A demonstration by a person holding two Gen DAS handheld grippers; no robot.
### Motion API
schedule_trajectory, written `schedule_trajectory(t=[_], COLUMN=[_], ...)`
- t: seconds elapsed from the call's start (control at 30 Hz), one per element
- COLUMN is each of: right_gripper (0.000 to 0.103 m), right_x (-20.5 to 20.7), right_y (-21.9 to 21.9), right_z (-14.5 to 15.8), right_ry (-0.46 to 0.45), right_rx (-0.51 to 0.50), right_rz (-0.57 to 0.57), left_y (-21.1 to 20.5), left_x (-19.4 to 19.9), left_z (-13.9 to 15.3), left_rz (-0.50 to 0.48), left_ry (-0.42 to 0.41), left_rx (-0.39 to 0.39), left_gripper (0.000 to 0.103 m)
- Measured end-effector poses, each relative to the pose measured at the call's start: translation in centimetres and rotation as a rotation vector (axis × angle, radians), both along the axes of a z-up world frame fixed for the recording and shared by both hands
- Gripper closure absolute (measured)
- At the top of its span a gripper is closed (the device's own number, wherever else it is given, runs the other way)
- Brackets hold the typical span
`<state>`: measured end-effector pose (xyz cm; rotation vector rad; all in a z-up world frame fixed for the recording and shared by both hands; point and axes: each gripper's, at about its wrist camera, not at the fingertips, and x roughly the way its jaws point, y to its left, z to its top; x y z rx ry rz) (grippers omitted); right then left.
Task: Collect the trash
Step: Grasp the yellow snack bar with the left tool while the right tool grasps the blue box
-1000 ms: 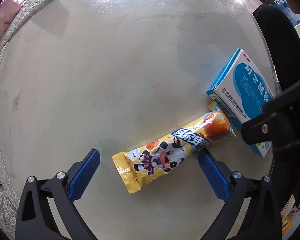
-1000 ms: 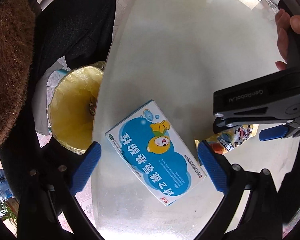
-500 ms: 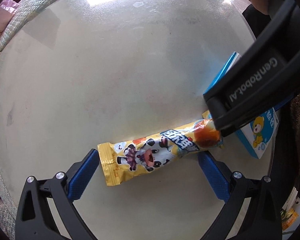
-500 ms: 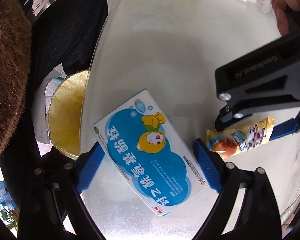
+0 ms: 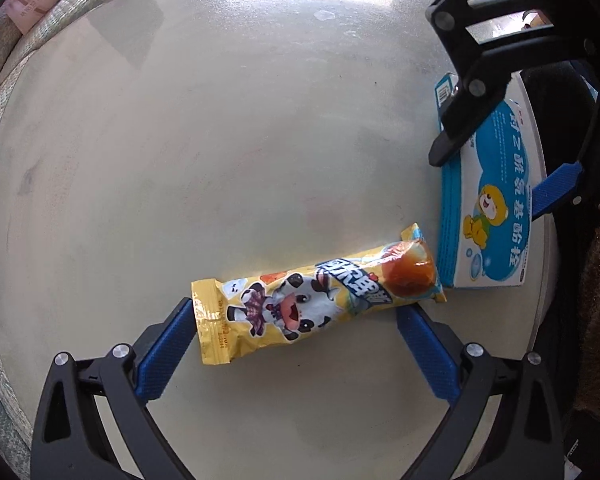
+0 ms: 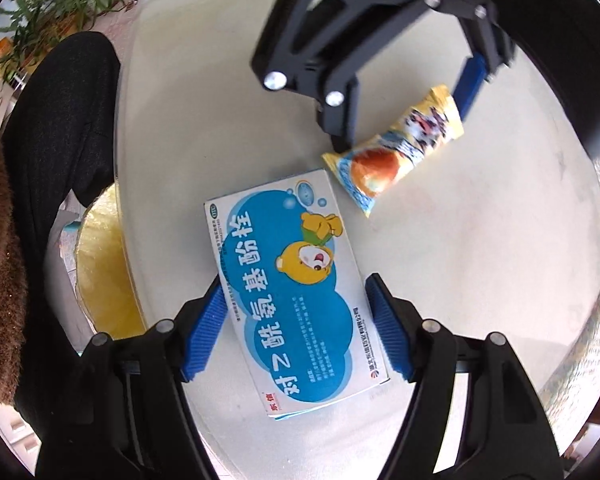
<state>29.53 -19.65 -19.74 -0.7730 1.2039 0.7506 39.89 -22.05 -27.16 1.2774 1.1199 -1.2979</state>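
Your left claw (image 5: pixel 296 314) gapes wide around the yellow cow-print snack wrapper (image 5: pixel 316 300) lying on the round glass surface (image 5: pixel 220 140), one blue pad touching its crimped end. Your right claw (image 6: pixel 294 312) straddles the blue-and-white cardboard medicine box (image 6: pixel 292 292), pads just beside its long edges, not clamped.

In the left wrist view the right tool (image 5: pixel 496 152) covers the far corner of the blue box (image 5: pixel 488 216). In the right wrist view the yellow-lined bin (image 6: pixel 100 272) sits half hidden under the surface (image 6: pixel 480 260), and the left tool (image 6: pixel 404 108) hides the snack wrapper (image 6: pixel 396 152) edge; its print is blurred.
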Motion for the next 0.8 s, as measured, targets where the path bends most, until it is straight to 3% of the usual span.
schedule_trajectory(t=[0.13, 0.27, 0.4, 0.47, 0.67, 0.73, 0.8], right_gripper=[0.035, 0.035, 0.038, 0.039, 0.040, 0.040, 0.040], right_x=[0.4, 0.0, -0.9, -1.4, -2.2, -2.4, -2.4], right_y=[-1.6, -1.9, -2.1, -2.0, -2.2, -2.3, -2.5], right_z=[-0.2, -0.1, -0.1, 0.0, -0.1, -0.2, 0.1], right_ry=[0.023, -0.004, 0.005, -0.032, -0.031, -0.039, -0.048], right_rx=[0.044, 0.041, 0.043, 0.015, 0.013, 0.012, 0.005], right_rz=[-0.160, -0.248, -0.324, -0.341, -0.425, -0.444, -0.454], left_y=[0.4, 0.6, 1.3, 1.4, 1.5, 1.6, 1.4], left_x=[-0.7, -0.9, -1.9, -2.1, -4.2, -5.3, -6.9], left_z=[0.1, 0.1, 0.3, 0.2, 0.9, 0.8, 1.7], left_rz=[0.028, 0.061, 0.059, 0.068, 0.118, 0.126, 0.139], left_ry=[-0.027, -0.023, -0.033, -0.042, -0.088, -0.130, -0.184], left_rx=[-0.018, -0.019, -0.018, -0.006, 0.034, 0.043, 0.055], left_gripper=[0.014, 0.023, 0.044, 0.048, 0.067, 0.080, 0.085])
